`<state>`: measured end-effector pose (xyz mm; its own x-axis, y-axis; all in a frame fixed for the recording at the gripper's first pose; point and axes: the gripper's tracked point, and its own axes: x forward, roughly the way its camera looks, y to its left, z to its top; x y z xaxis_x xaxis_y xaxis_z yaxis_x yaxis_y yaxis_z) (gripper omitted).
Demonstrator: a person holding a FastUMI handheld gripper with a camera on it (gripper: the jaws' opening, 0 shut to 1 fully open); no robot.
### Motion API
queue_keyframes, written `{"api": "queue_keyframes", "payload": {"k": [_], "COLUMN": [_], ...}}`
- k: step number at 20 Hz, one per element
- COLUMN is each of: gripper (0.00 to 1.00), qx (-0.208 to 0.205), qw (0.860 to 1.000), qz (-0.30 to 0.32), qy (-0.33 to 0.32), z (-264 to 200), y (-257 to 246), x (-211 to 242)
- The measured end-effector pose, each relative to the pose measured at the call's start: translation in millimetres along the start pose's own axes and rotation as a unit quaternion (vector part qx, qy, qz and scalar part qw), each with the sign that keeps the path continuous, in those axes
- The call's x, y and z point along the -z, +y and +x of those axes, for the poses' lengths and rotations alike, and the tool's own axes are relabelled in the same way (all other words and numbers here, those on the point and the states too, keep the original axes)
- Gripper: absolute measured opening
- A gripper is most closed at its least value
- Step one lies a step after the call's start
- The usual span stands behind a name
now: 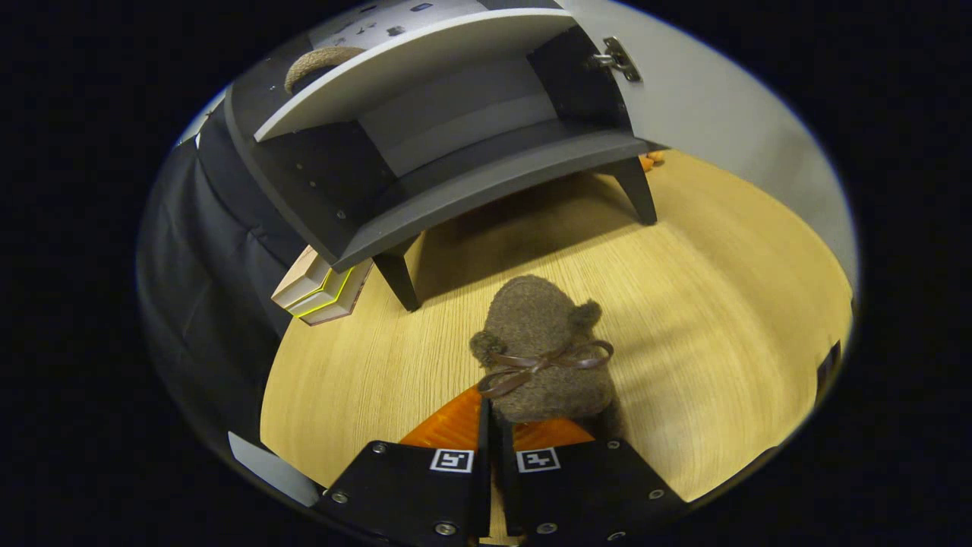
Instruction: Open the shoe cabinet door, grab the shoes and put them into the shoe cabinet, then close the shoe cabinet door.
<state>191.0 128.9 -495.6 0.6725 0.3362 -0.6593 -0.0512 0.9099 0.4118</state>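
Fuzzy brown slipper [543, 346] with its ribbon bow hangs pinched by the heel in my gripper [497, 429], jaws nearly closed on it, toe aimed at the open shoe cabinet [486, 178] beyond, door [706, 99] swung aside for entry.

Even overhead light; soft shadow under cabinet [486, 178]; fisheye-bent edges.
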Motion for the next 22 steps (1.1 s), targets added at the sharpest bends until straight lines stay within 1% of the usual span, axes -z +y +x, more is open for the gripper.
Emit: {"api": "queue_keyframes", "payload": {"k": [2, 6, 11, 18, 22], "gripper": [0.07, 0.07, 0.07, 0.07, 0.07], "qx": [-0.009, -0.005, -0.008, -0.028, -0.028], "qw": [1.0, 0.999, 0.998, 0.99, 0.983], "qz": [0.005, -0.011, -0.014, -0.049, -0.074], "qy": [-0.014, -0.033, -0.059, -0.129, -0.166], "z": [-13.7, -39.6, -78.1, -130.3, -147.3], "y": [5.9, 7.1, 15.1, 50.3, 67.2], "x": [-12.4, -28.7, -55.3, -133.2, -182.4]}}
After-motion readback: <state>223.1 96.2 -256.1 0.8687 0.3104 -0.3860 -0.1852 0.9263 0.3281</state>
